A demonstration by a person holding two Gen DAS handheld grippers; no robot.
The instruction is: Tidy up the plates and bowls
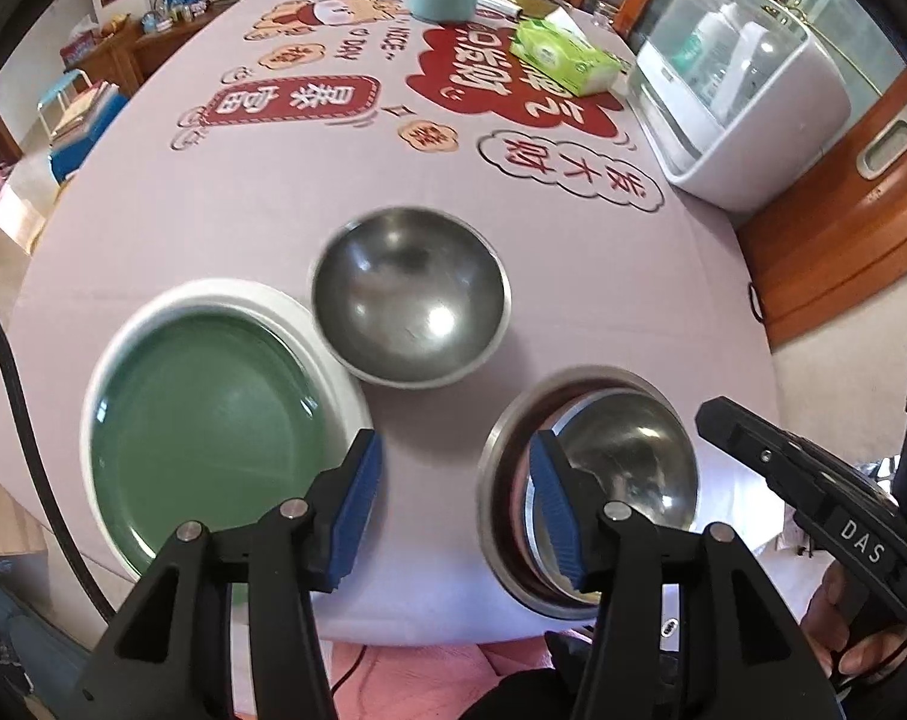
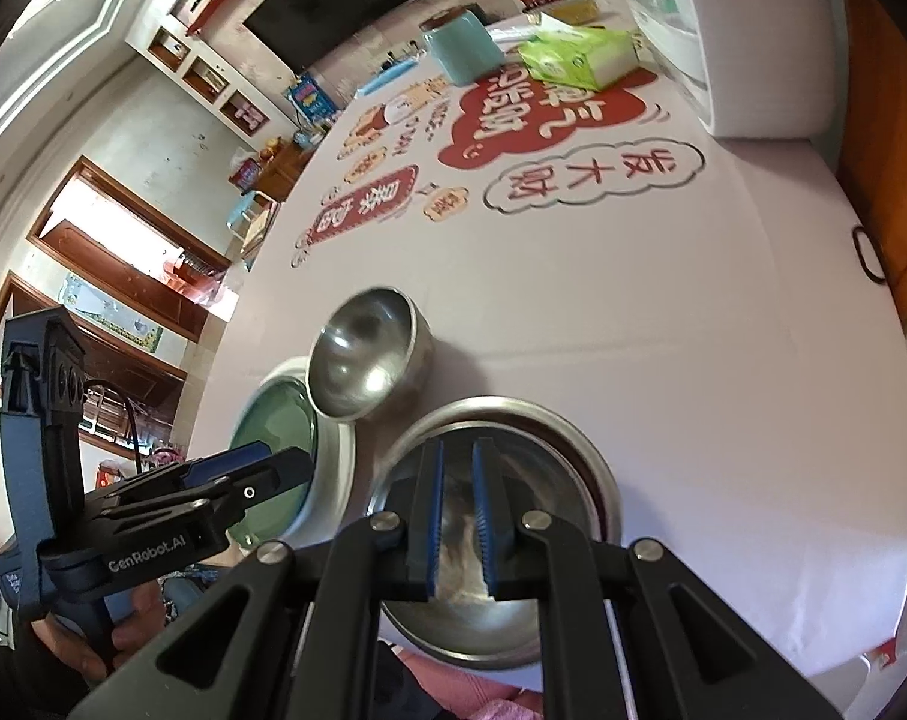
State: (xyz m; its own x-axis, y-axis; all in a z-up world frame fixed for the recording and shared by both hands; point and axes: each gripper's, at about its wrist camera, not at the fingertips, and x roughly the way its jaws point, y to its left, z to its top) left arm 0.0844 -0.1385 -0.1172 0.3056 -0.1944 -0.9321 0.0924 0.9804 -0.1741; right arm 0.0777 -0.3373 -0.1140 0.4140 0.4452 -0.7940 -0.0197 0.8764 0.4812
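Left gripper (image 1: 453,504) open, empty, lower centre between green plate (image 1: 207,420) and near steel bowl (image 1: 627,468); right gripper (image 2: 456,504) closed, empty, likely between picks.

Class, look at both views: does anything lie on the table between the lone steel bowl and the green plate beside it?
Nothing visible does. The lone steel bowl sits right next to the green plate, its edge overlapping the plate's white rim in both views.

Green plate (image 1: 213,414), upright steel bowl (image 1: 411,294) beside, nested bowls (image 1: 585,492) (tilted) nearby
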